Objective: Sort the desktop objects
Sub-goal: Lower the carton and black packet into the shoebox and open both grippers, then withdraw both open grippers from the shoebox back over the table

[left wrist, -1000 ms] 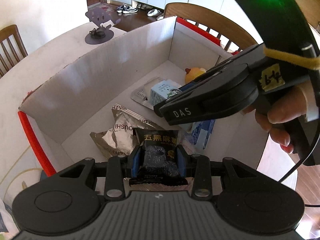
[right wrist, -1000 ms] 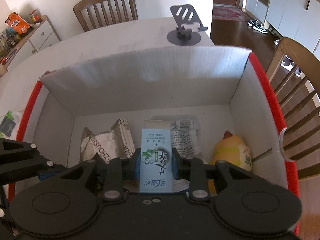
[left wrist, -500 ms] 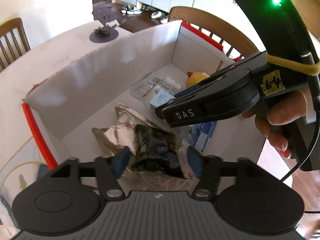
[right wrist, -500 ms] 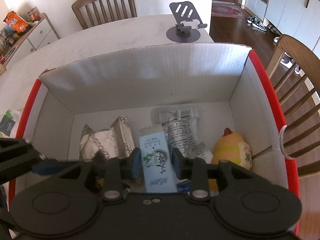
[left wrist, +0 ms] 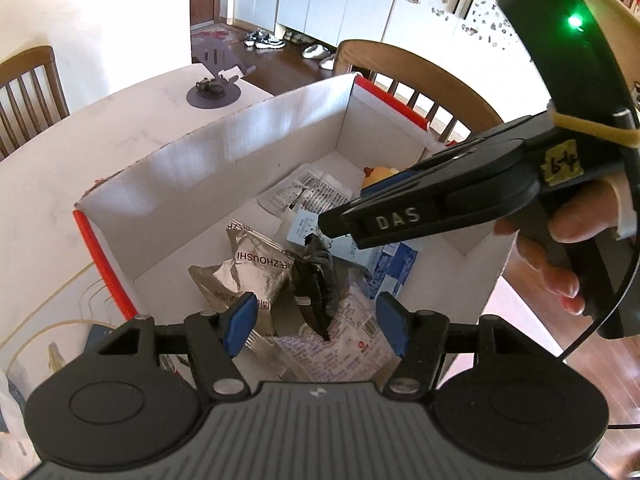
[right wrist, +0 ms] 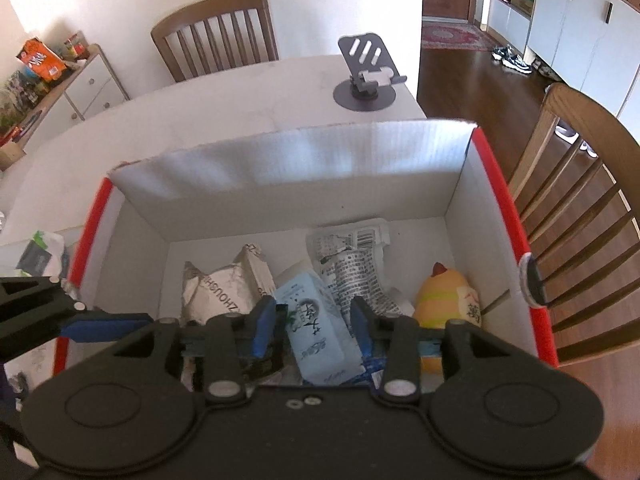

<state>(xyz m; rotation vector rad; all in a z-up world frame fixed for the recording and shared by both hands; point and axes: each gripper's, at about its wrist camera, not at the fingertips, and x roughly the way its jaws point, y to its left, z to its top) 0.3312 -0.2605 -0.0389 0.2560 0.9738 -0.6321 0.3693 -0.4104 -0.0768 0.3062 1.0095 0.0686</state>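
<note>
Left gripper (left wrist: pixel 316 322): jaws spread, empty. The black packet (left wrist: pixel 314 284) lies below and between them, released, long axis running away from the tool. Right gripper (right wrist: pixel 314 324): jaws opening; the blue box (right wrist: pixel 314 330) lies loose between the pads, long axis pointing away. Both rest inside the cardboard box (right wrist: pixel 288 168).

Beyond: one silver bag (right wrist: pixel 222 286), two printed sachets, one yellow duck toy (right wrist: pixel 448 298). Farther: one phone stand (right wrist: pixel 366 80).

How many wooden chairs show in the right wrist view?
2: one chair behind the table's far edge, another chair just right of the cardboard box. Others may sit out of frame.
</note>
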